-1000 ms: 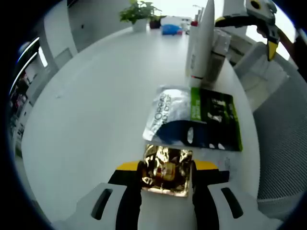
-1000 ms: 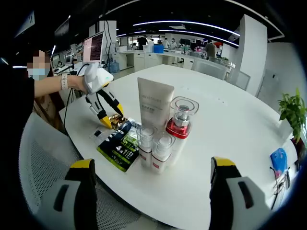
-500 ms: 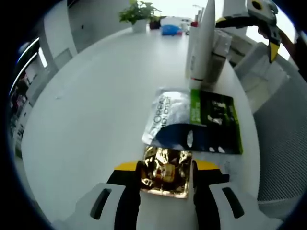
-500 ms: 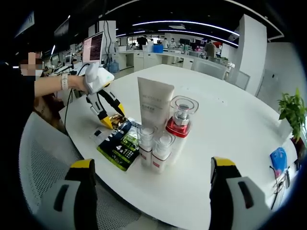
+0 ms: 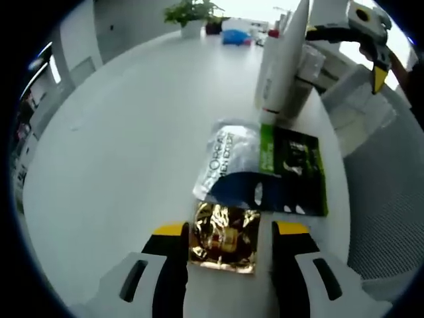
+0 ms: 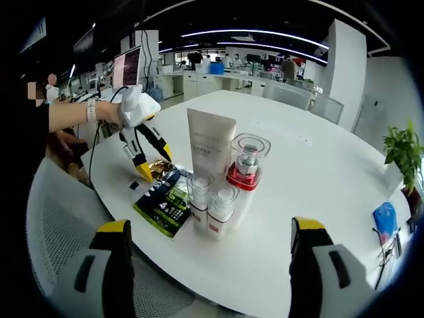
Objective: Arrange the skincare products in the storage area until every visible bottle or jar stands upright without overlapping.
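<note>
While flat, gold sachet [image 5: 224,237] lies between jaws.

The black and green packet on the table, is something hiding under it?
The black and green packet lies over one edge of the silver and blue sachet, so that strip is hidden. Whether anything else lies under it on the white table cannot be seen.

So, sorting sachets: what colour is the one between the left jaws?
Shiny gold sachet; left gripper view.

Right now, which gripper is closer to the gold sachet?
Left. The left gripper straddles the gold sachet, jaws apart. The right gripper sits open beyond the upright bottles.
</note>
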`<act>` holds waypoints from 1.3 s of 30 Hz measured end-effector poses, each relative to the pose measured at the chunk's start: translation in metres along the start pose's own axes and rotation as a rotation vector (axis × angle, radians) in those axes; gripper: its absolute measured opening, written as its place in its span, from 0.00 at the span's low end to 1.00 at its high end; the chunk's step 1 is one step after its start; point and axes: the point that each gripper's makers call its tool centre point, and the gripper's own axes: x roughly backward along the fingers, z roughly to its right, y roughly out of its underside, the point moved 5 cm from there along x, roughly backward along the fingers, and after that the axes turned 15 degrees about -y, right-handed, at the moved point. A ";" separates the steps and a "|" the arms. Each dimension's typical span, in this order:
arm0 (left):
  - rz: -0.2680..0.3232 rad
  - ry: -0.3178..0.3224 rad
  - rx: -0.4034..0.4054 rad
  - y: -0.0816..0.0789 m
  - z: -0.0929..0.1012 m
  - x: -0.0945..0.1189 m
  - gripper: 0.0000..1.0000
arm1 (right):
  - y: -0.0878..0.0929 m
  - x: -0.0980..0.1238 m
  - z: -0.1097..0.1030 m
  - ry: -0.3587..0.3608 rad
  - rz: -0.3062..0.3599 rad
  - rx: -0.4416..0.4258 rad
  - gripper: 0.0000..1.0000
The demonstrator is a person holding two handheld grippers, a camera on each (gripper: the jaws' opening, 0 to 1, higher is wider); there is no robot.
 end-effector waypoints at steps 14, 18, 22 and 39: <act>0.072 -0.103 0.150 -0.007 0.002 0.030 0.61 | -0.003 -0.002 -0.003 -0.017 0.013 0.009 1.00; 0.096 -0.171 0.211 -0.008 0.002 0.044 0.69 | -0.006 -0.003 -0.005 -0.020 0.038 0.020 1.00; 0.158 -0.219 0.298 -0.011 0.003 0.059 0.72 | -0.009 -0.003 -0.007 -0.023 0.040 0.039 1.00; 0.246 -0.323 0.377 -0.005 0.037 0.106 0.92 | -0.010 0.003 -0.017 -0.035 0.086 0.032 1.00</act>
